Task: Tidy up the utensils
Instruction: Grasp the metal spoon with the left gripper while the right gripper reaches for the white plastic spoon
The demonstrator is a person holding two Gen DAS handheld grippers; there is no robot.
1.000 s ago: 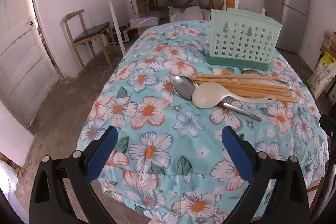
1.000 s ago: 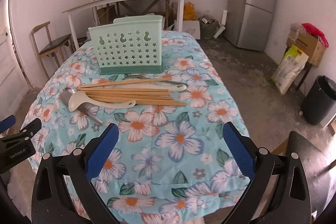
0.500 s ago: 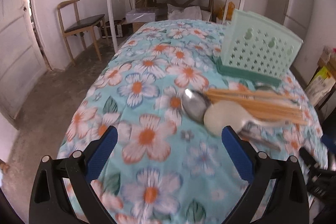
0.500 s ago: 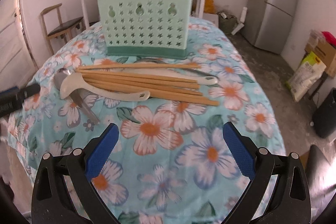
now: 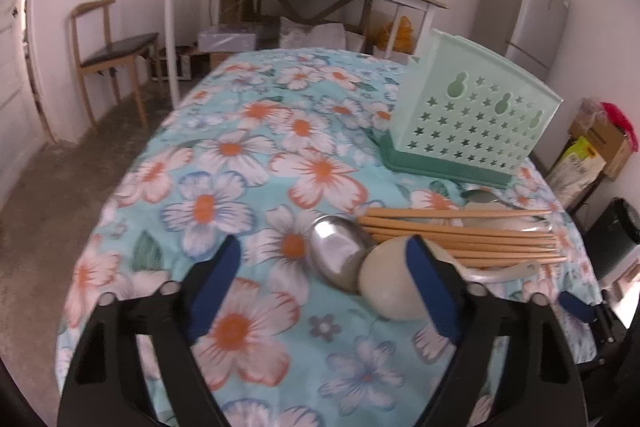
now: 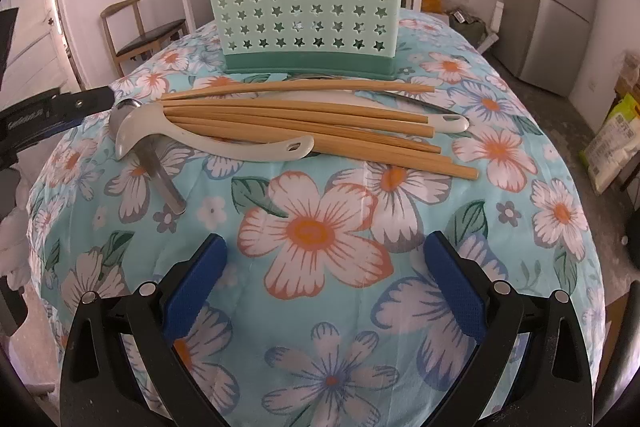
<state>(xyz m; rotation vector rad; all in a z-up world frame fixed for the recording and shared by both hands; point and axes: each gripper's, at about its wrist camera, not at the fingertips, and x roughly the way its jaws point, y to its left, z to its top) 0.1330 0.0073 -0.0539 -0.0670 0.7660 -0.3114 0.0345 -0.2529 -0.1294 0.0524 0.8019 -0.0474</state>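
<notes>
Both grippers now sit lower and nearer the utensil pile than a second ago, and the left gripper [image 5: 322, 261] has just been narrowing its jaws; they stand apart with only tablecloth between them, the right pad in front of the white spoon's bowl. On the right gripper [image 6: 324, 269] the jaws are spread wide over a printed flower, nothing between them.

Bamboo chopsticks [image 6: 320, 125] lie in a loose fan, long axes running across the table in front of the mint utensil caddy [image 6: 304, 15], which stands upright. A white plastic spoon [image 6: 208, 143] lies along their near side, bowl toward the left gripper. The steel spoon [image 5: 340, 255] crosses under it, handle aimed at the near edge (bowl partly hidden).

Open cloth [image 6: 320, 307] stretches from the pile to the near table edge
</notes>
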